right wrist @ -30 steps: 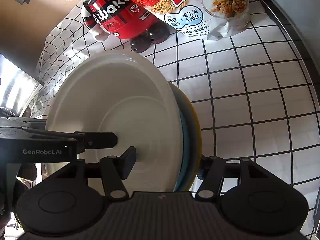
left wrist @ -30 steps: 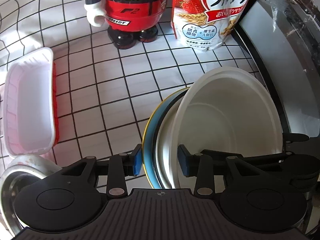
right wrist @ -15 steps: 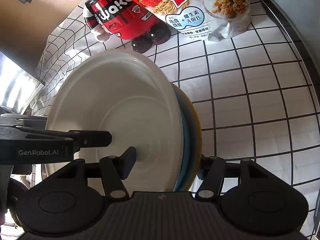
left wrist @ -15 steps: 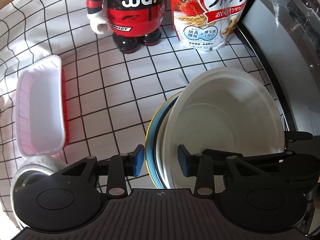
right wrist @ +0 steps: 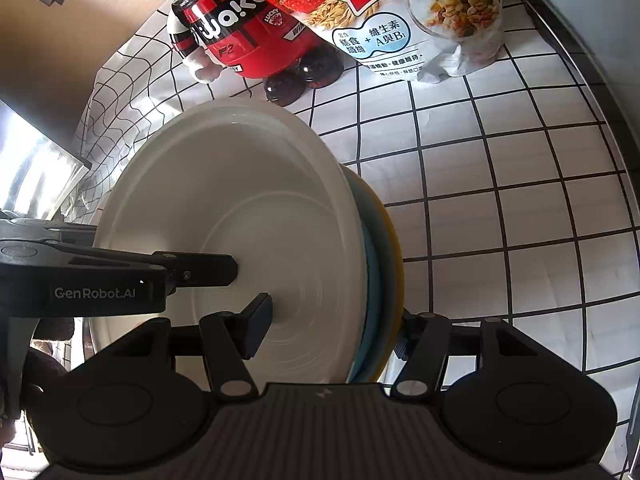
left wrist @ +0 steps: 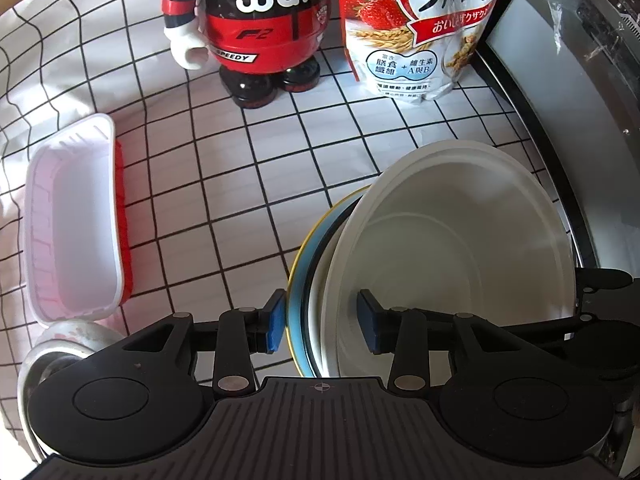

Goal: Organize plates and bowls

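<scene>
A stack of dishes stands on edge between my two grippers: a white bowl (left wrist: 460,240) nested against a white plate and a blue plate with a yellow rim (left wrist: 298,276). My left gripper (left wrist: 322,326) is shut on the stack's rim, one pad outside the blue plate, one inside the bowl. My right gripper (right wrist: 332,328) is shut on the same stack from the other side; there the white bowl (right wrist: 240,220) faces left and the yellow-rimmed plate (right wrist: 390,248) faces right.
A red Wako figure (left wrist: 260,28) and a cereal bag (left wrist: 416,28) stand at the back of the checked cloth (left wrist: 240,184). A white rectangular tub (left wrist: 72,224) and a metal bowl (left wrist: 60,344) lie at the left. A dark-edged glass surface (left wrist: 568,100) borders the right.
Both grippers have lifted and drawn back with the stack held between them; the figure, cereal bag and tub now show farther into the left wrist view.
</scene>
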Demonstrator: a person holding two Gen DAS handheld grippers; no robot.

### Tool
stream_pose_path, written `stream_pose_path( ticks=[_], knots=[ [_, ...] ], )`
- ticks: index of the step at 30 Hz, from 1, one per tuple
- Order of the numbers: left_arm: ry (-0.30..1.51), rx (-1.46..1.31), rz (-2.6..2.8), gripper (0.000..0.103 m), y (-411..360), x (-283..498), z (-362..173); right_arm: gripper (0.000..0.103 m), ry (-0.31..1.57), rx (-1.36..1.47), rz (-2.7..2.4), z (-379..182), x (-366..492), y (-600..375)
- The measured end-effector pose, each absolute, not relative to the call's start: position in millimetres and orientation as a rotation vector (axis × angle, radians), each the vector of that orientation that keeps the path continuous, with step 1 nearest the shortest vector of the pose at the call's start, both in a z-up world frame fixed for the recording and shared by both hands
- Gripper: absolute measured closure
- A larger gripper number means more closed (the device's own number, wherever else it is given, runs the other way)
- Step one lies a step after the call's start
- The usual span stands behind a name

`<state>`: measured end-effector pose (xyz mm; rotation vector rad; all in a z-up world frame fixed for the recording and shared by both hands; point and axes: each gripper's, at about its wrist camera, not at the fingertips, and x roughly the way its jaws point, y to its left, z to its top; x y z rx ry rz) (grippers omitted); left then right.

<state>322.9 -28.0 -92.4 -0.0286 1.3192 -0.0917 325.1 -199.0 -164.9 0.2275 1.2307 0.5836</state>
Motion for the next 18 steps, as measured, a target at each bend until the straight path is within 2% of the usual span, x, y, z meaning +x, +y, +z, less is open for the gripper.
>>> stream_pose_path(
  ticks=[18],
  knots=[
    [1.326, -0.066, -0.09, 0.057, -23.2, 323.1, -94.7, 0.043, 1.227, 0.244, 0.573, -165.6, 324.9, -200.0]
  ],
)
